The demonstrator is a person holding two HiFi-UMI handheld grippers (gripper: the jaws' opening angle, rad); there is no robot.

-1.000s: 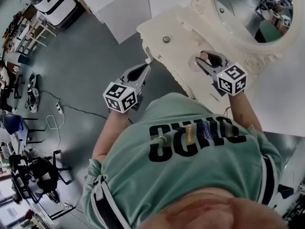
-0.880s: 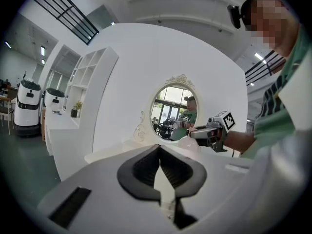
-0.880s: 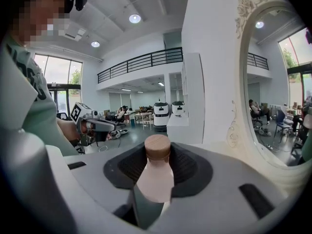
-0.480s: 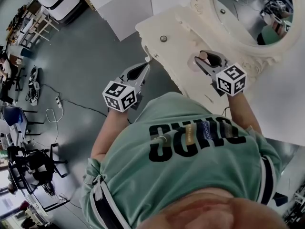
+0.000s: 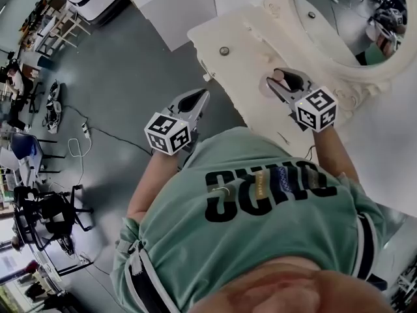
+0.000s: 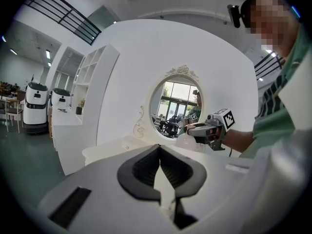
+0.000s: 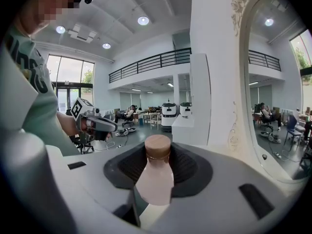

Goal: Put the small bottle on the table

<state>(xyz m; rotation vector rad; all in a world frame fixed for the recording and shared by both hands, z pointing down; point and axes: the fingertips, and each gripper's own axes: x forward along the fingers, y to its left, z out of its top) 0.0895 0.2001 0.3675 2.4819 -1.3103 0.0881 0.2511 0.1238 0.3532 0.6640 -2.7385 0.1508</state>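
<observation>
While the bottle [image 7: 155,179] sits in the jaws: task not finished, in my judgement
bottle: pale, brown cap, roughly upright, cap up; it is between the pads of the right gripper [image 5: 281,82], above the table [image 5: 242,56] and near the foot of the mirror [image 5: 345,18]
right gripper: jaws partway closed, pads pressing on the bottle's sides; it carries the bottle
left gripper [image 5: 195,98]: jaws together at the tips, nothing between them; it hangs off the table's front edge, over the floor [image 5: 124,77], and takes no part
table: white; the top around the bottle looks bare, so there is room to set it down
contact: no view settles whether the bottle's base touches the top; the left gripper view shows it low and close to the surface
done: bottle gripped and placed over the table
left to do: lower it until the base rests, open the jaws, draw the right gripper back
risk: rounded body and narrow neck, so it may tip if released while tilted
</observation>
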